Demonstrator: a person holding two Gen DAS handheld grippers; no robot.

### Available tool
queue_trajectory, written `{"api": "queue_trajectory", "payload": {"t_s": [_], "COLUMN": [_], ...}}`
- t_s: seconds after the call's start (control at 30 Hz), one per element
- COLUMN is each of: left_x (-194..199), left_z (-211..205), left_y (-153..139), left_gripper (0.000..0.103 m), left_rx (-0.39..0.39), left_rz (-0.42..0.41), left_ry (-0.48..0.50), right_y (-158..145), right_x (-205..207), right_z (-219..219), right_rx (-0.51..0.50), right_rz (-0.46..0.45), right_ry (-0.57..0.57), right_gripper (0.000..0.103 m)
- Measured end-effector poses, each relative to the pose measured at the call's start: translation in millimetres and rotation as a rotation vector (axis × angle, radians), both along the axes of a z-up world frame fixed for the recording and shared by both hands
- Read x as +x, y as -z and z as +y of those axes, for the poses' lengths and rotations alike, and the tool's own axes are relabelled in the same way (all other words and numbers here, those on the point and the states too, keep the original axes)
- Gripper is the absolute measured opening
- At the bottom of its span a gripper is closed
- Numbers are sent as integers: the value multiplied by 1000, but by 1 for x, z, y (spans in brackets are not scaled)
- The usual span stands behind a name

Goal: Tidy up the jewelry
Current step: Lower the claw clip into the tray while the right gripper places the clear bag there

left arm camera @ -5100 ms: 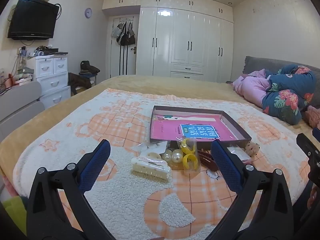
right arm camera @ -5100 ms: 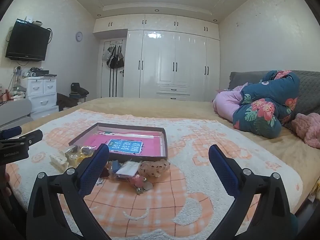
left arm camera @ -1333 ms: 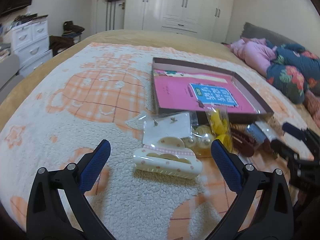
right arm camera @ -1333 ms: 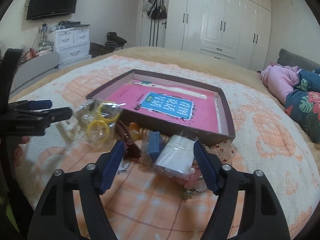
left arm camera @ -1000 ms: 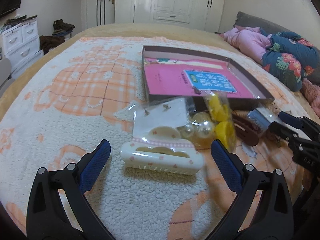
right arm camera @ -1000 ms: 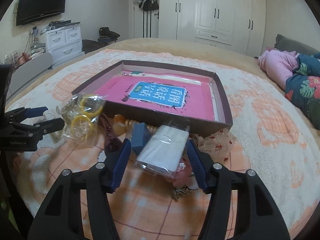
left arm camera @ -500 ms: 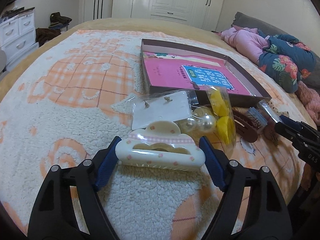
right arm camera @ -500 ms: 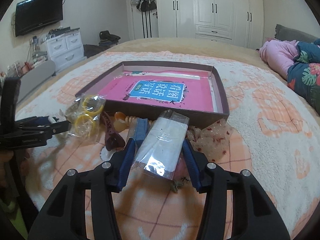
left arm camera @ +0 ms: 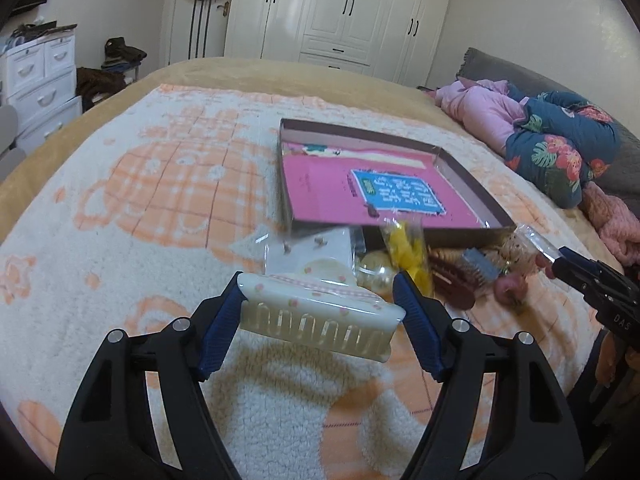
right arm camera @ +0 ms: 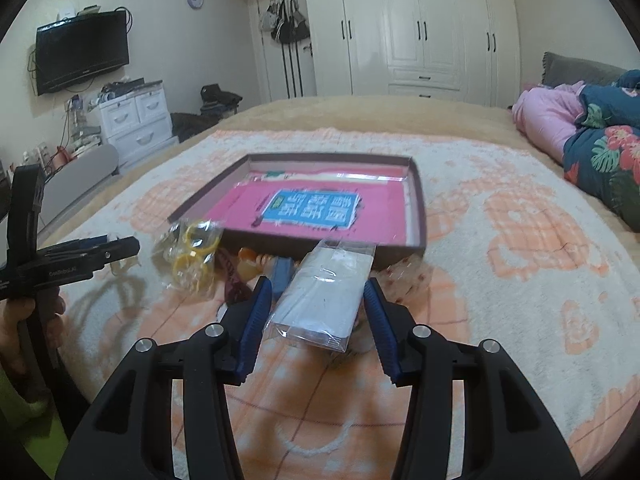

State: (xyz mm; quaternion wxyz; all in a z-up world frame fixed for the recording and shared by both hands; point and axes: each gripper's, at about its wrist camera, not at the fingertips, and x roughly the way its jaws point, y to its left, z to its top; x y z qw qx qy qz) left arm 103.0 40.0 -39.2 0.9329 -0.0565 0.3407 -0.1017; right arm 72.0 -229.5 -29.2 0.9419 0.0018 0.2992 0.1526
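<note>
1. I am clamping the left gripper [left arm camera: 320, 312] on the cream hair claw clip [left arm camera: 318, 312], one blue pad pressing each end; the clip is hanging clear of the fleece blanket [left arm camera: 120, 240], casting a shadow on it.
2. I am closing the right gripper [right arm camera: 314, 312] around a clear plastic packet [right arm camera: 324, 296] with a white card inside; both pads are touching its sides, and it is tilting up above the pile.
3. Just beyond both grippers, the rest of the jewelry is lying against the near wall of the shallow box [right arm camera: 418, 208]: a bag of yellow rings [right arm camera: 194, 248], an earring card [left arm camera: 310, 248], pearl beads [left arm camera: 374, 272], a dark red clip [left arm camera: 452, 280] and a blue piece [right arm camera: 282, 272].
4. Inside the box I am seeing only a pink booklet [left arm camera: 344, 192] with a blue label; no jewelry appears to be in there yet.
5. I am judging the step in hand as the first pick-up, with both items gripped and the carry to the box still to come.
6. The next move, as I am reading it, calls for lifting each item over the near wall and releasing it on the booklet, keeping the two grippers apart so they are not crossing.
7. The packet looks slippery, so I am expecting to need a steady squeeze.
</note>
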Motion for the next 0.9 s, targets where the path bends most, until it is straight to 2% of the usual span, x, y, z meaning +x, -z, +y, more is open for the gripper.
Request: {"api": "queue_trajectory", "payload": {"t_s": [0.2,0.47,0.7,0.9], "left_x": [10,51,94,122], "left_z": [-1,-6,-23,-36], "left_y": [-16,-36,-34,-23], "left_gripper": [65,65,65,65], "left_rx": [-6,-15,-12,-17], "left_rz": [-40,-88,-69,-27], "left_ry": [0,-13,2,20], "right_y": [-15,-25,-18,-7], "right_x": [16,49,87,117], "right_z": [-7,-10,-9,-7], "right_rx": [-1,-31,-61,-60], "right_rz": [-51,-86,-69,-15], "right_ry": [15,18,24,31], "right_gripper": [46,46,46,46]}}
